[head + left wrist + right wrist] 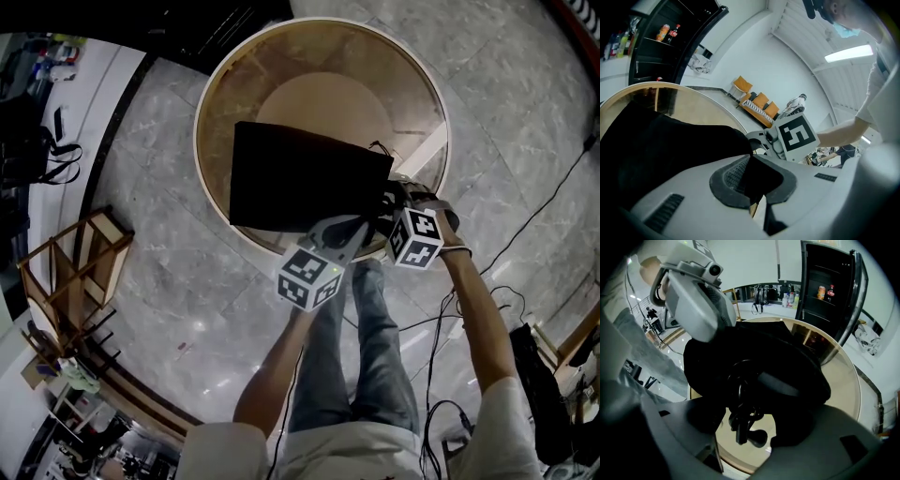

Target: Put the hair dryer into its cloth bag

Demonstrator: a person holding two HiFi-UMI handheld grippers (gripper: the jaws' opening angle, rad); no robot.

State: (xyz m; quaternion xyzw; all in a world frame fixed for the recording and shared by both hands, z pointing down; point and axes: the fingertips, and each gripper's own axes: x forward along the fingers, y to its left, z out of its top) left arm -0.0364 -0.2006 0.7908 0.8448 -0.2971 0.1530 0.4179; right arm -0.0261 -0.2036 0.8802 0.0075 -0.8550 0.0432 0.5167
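Note:
A black cloth bag (300, 183) lies flat on the round wooden table (211, 94). My left gripper (364, 227) is at the bag's near right corner, and the left gripper view shows it (757, 180) shut on a fold of the bag's black cloth (670, 150). My right gripper (398, 195) stands just to the right, at the bag's mouth. In the right gripper view it (750, 427) is open. A coiled black cord (740, 404) and its plug (757, 438) hang between the jaws, untouched. Behind them a dark rounded body with a grey band (778, 383) sits in the bag's mouth (797, 357).
The table's near rim (740, 465) runs right below the right gripper. A wooden rack (75, 267) stands on the marble floor at the left, and cables (525, 234) trail at the right. A black cabinet with bottles (829, 291) stands beyond the table, orange chairs (759, 101) further off.

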